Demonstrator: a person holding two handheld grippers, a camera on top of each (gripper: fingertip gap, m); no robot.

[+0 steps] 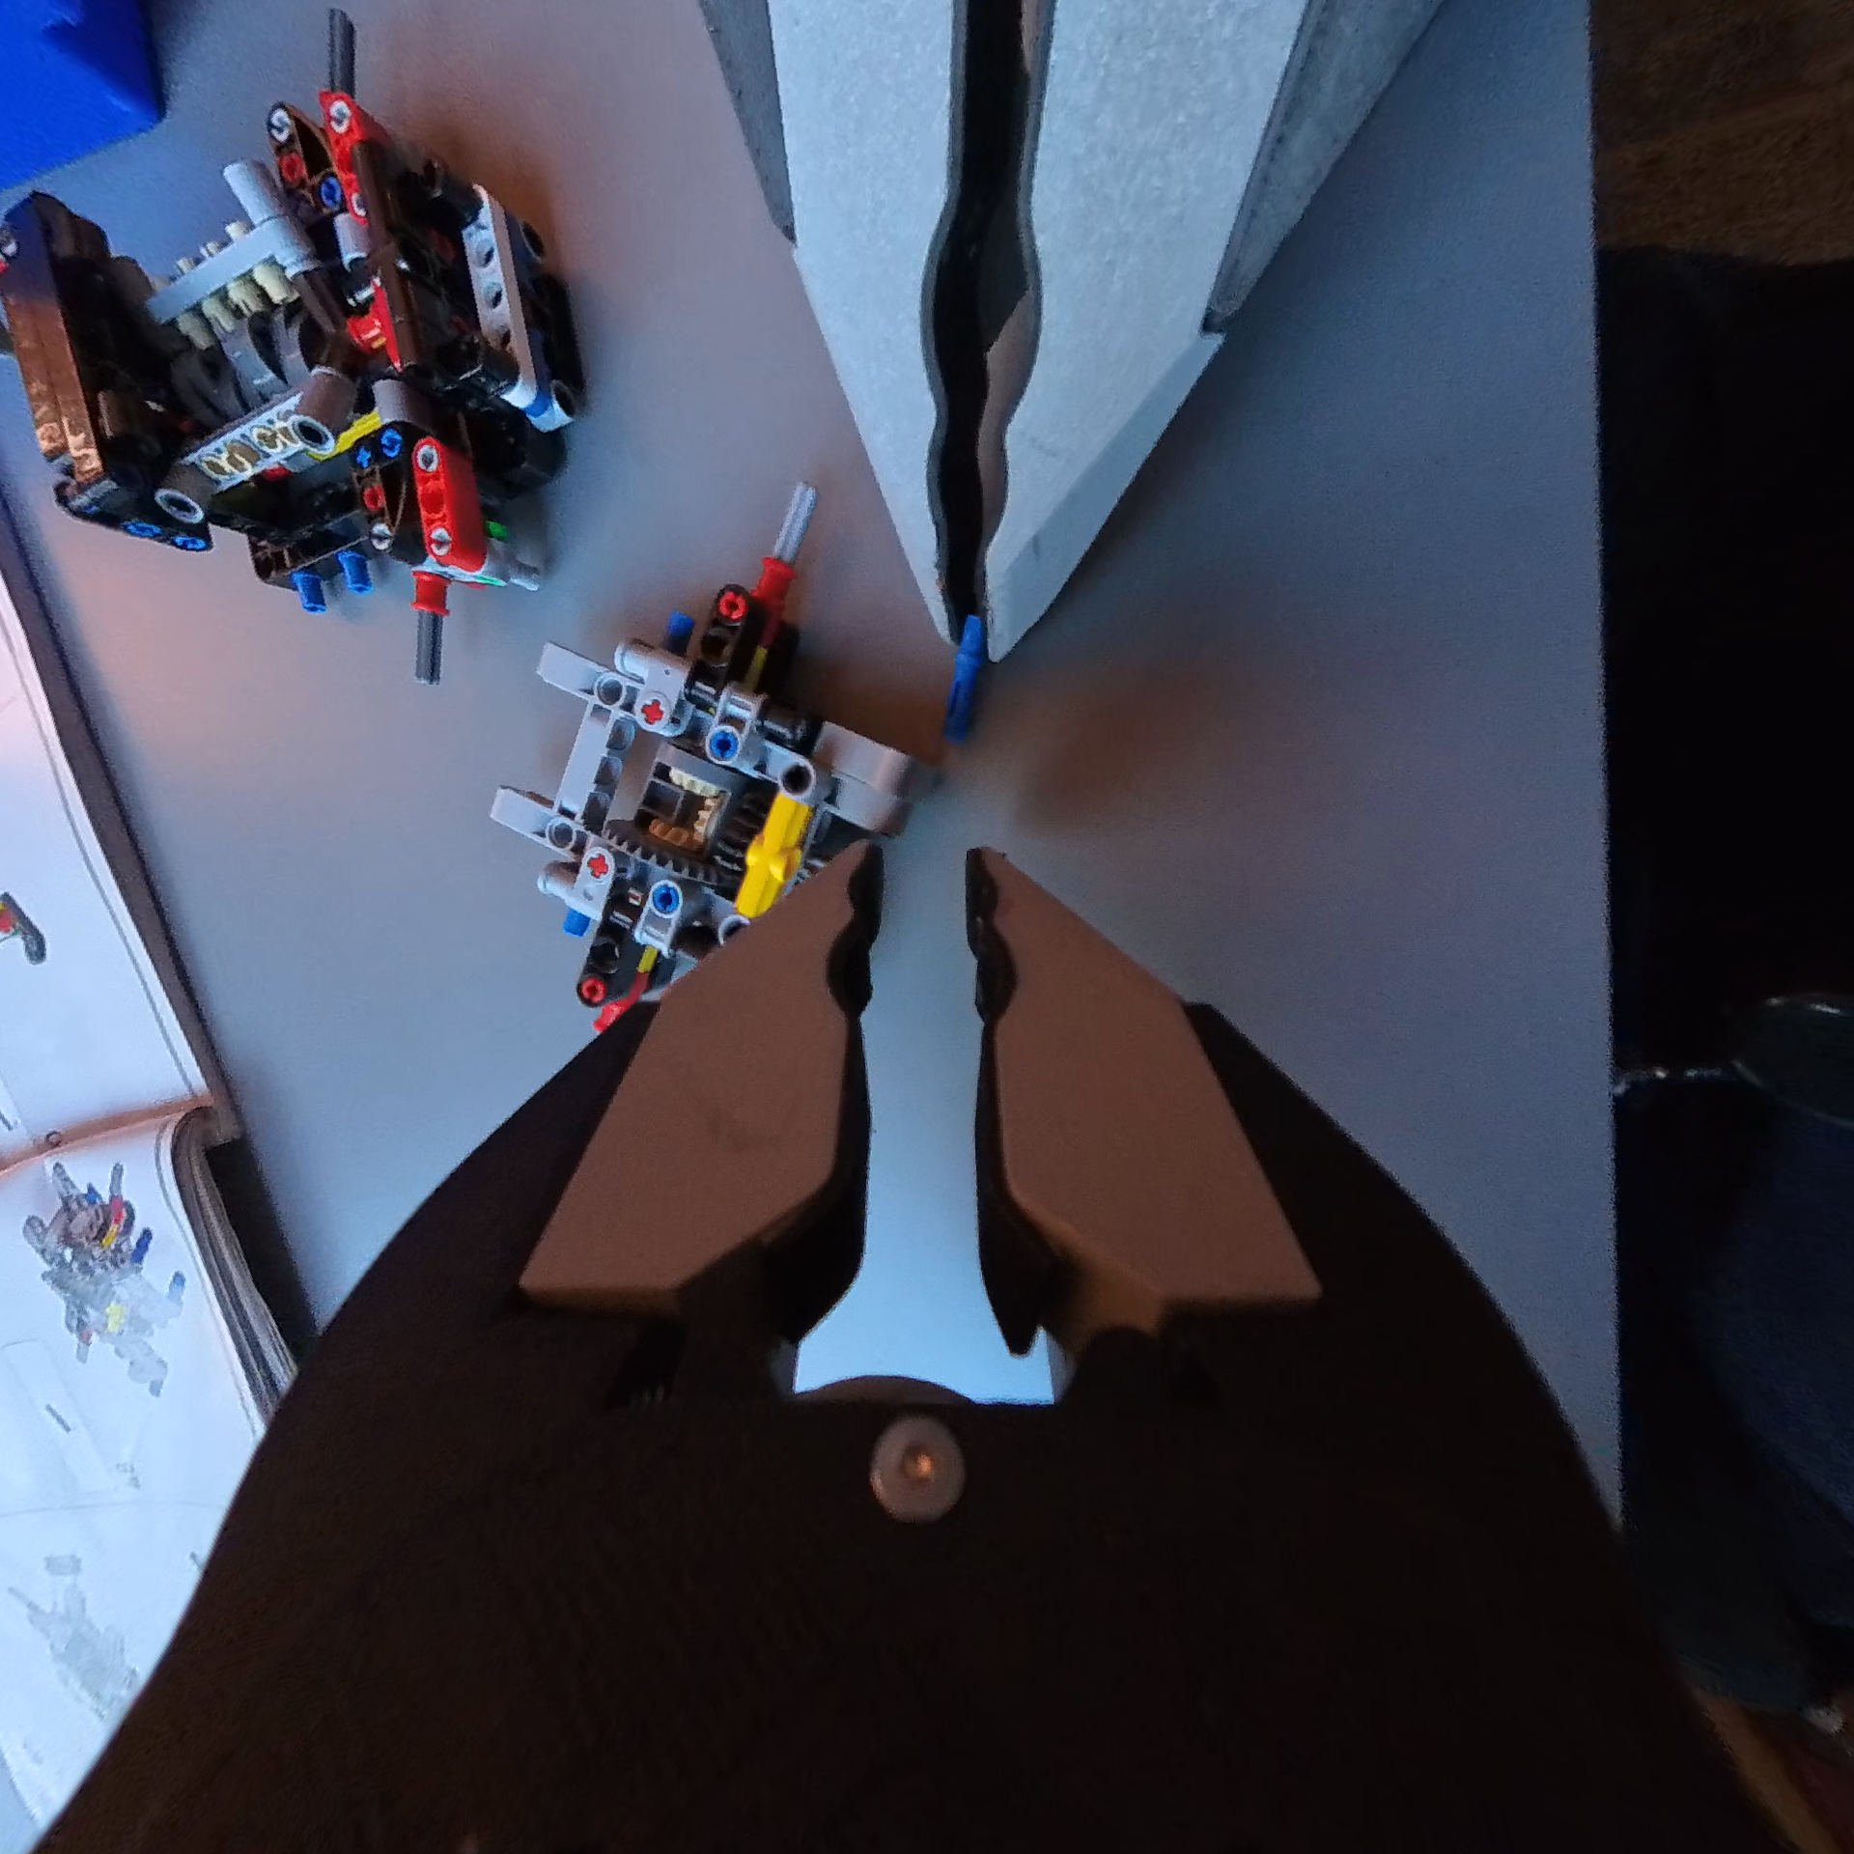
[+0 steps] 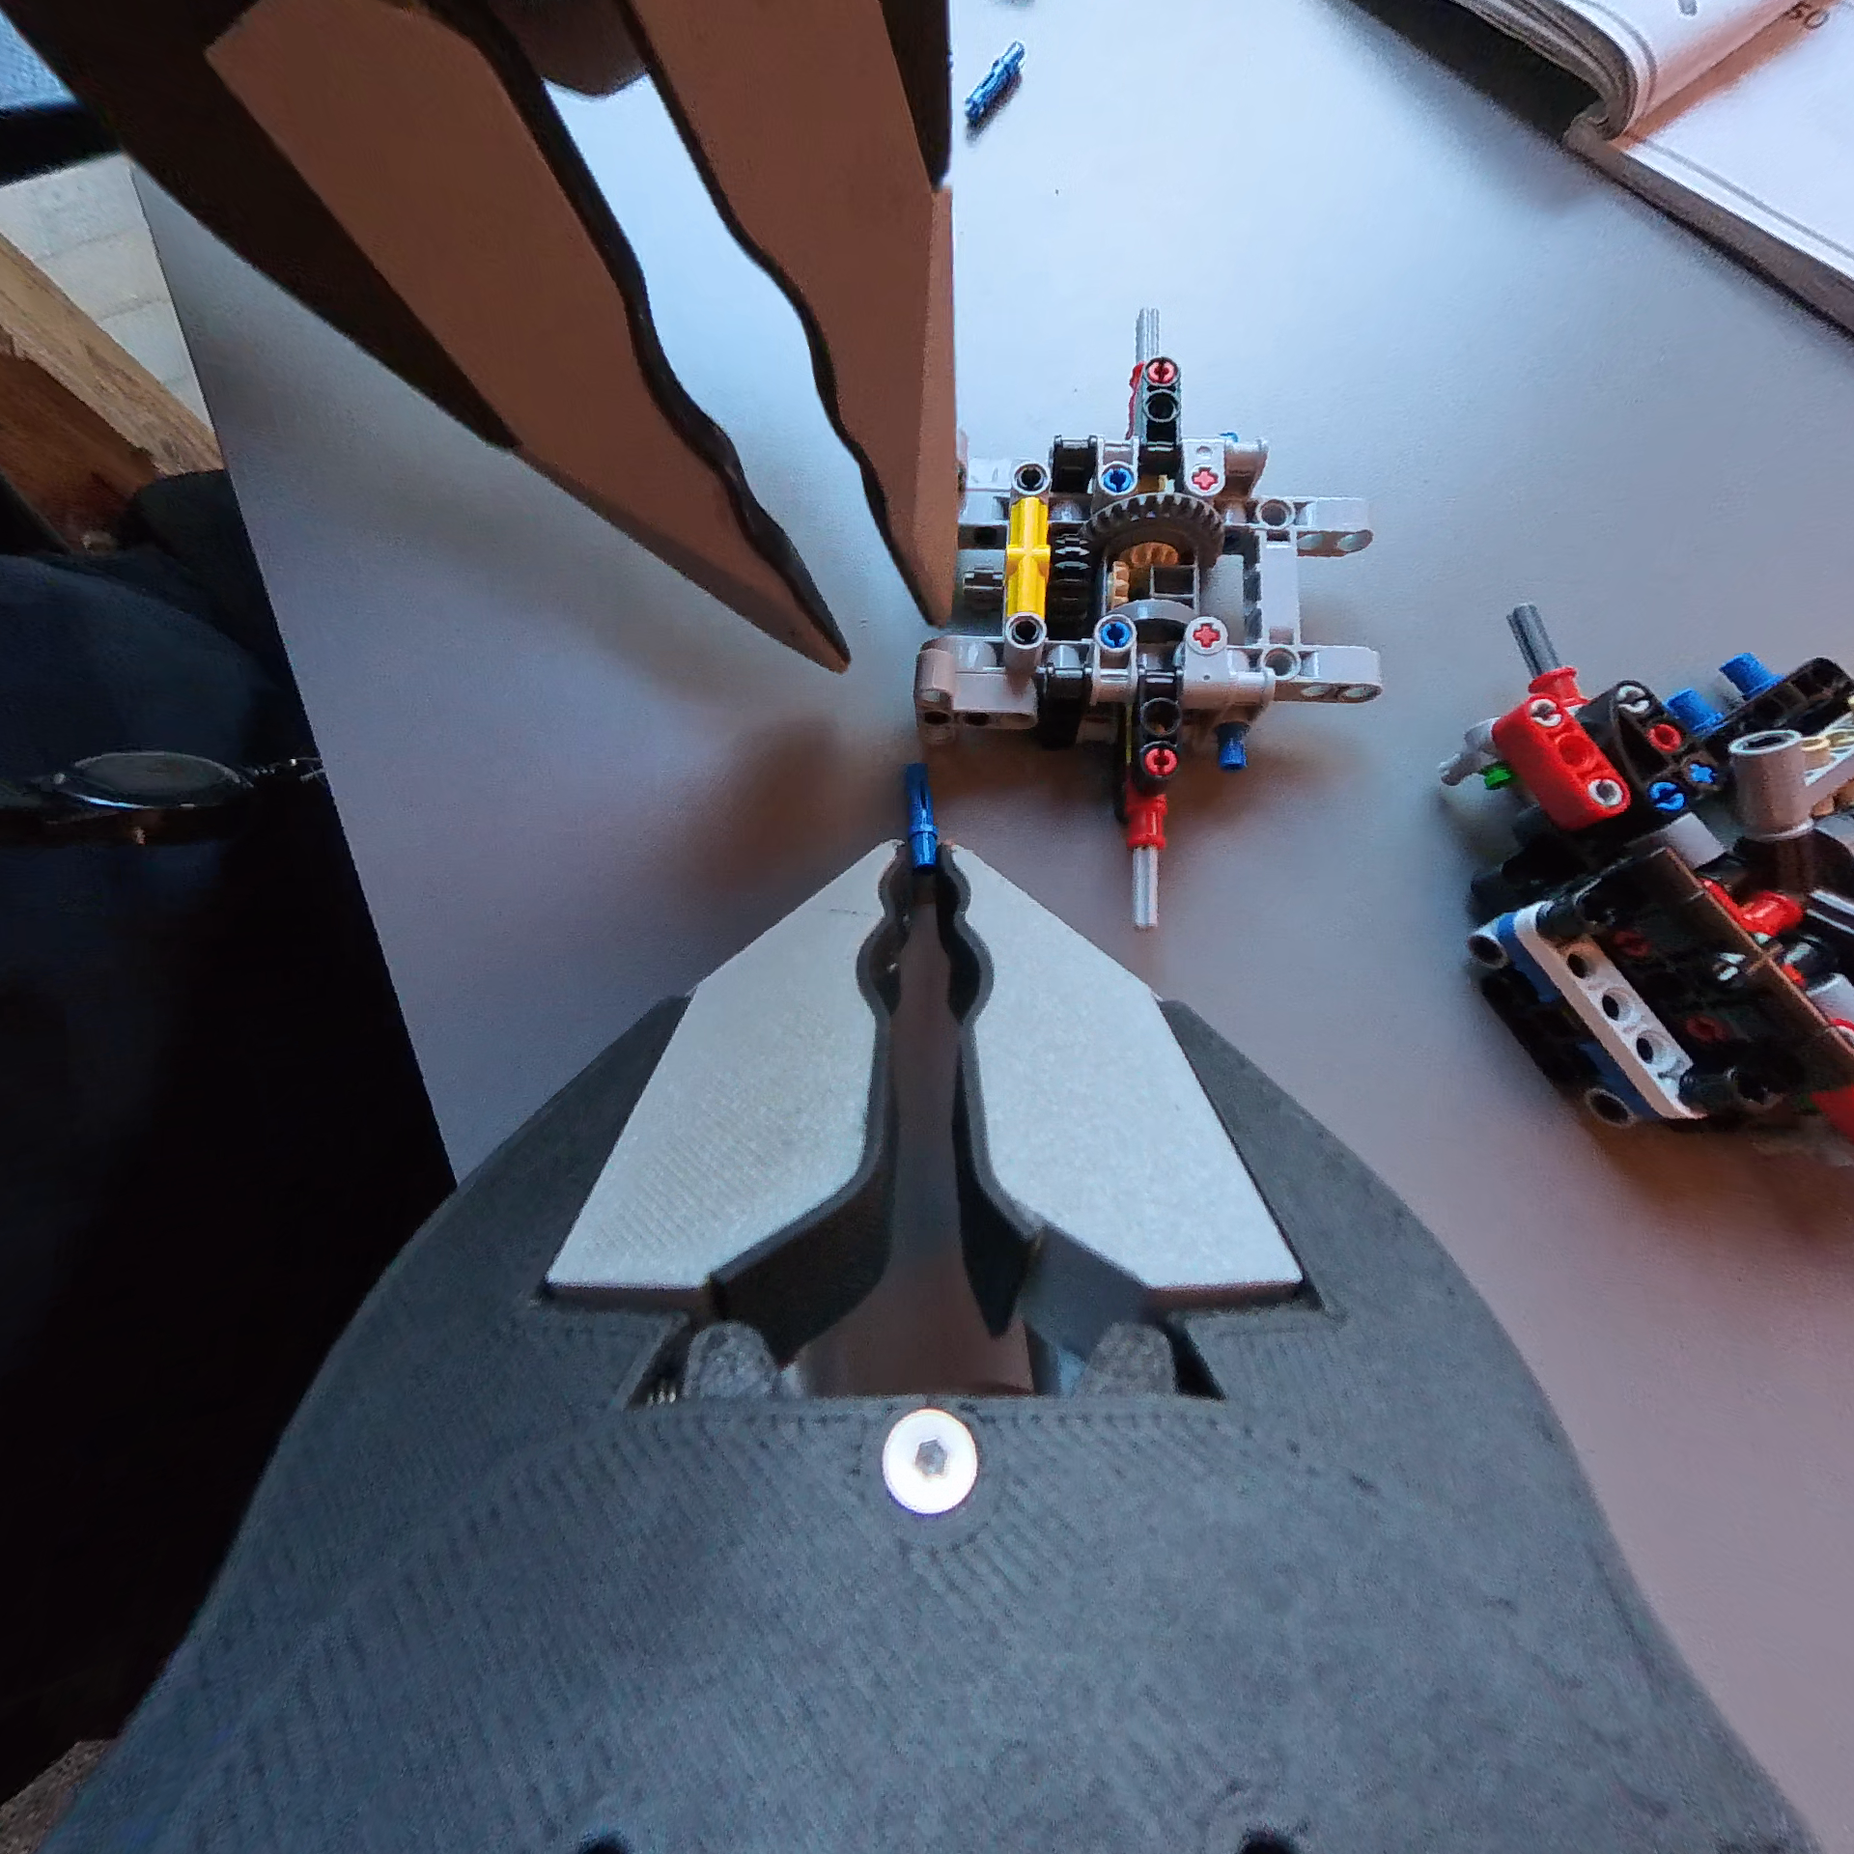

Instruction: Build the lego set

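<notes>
My right gripper [image 2: 921,853] is shut on a small blue pin [image 2: 918,818] that sticks out past its fingertips, just above the grey table [image 2: 602,803]. The left wrist view shows the same pin [image 1: 963,682] at the tip of the grey-fingered gripper. My left gripper [image 1: 923,863] is open with nothing between its brown fingers. It hovers beside a small grey brick assembly with gears and a yellow piece [image 1: 702,793]. That assembly also shows in the right wrist view [image 2: 1134,592], to the right of the pin. The left gripper shows there too [image 2: 883,632], open.
A larger black, red and grey brick model [image 1: 301,351] lies farther off and also shows in the right wrist view [image 2: 1685,883]. An open instruction booklet [image 1: 90,1254] lies at the table's side. A loose blue pin [image 2: 993,80] lies beyond. The table edge [image 1: 1595,903] runs along the right. Tip to tip, the grippers are about 4 cm apart.
</notes>
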